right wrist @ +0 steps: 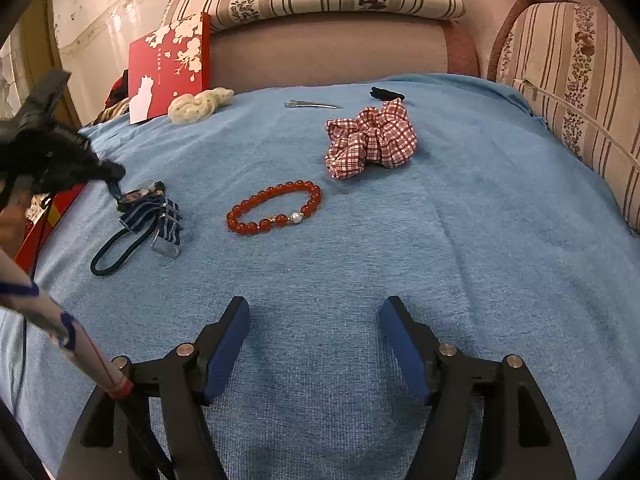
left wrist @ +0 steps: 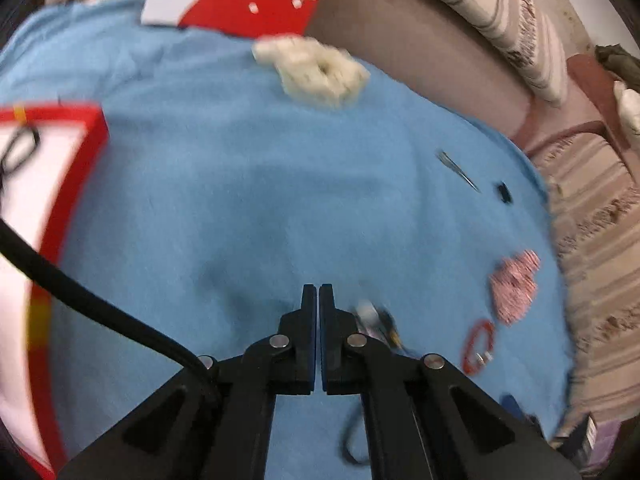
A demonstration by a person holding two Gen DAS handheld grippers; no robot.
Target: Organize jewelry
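We see a blue towel (right wrist: 360, 240) spread over a sofa, and the jewelry and hair things lie on it. In the left wrist view our left gripper (left wrist: 319, 292) has its fingers (left wrist: 308, 300) closed together, with nothing between them, and it is above the bare towel. This view is blurred. Just to the right of the fingers lies a small dark item, too blurred to name.

In the right wrist view our right gripper (right wrist: 314, 312) has its fingers (right wrist: 228, 348) wide apart and empty, over bare towel. Ahead of them, near the middle of the towel, lies the red bead bracelet (right wrist: 274, 207), a closed ring of beads with one white bead on its near side. Behind it and to the right is the red checked scrunchie (right wrist: 370, 138). Further back lie a thin metal hair clip (right wrist: 312, 105) and a small black item (right wrist: 386, 93), well apart from the bracelet. To the left of the bracelet is a dark blue striped hair tie (right wrist: 148, 220) with a long elastic loop. The left gripper comes in from the left edge of this view, with its tip just beside the far end of that hair tie; we cannot tell if it touches it.

A cream scrunchie (right wrist: 200, 105) lies at the far left of the towel, beside a red box lid (right wrist: 170, 64) with white flowers that leans against the sofa back. In the left wrist view an open red box (left wrist: 48, 184) with white lining is at the left edge, and something dark lies in it.
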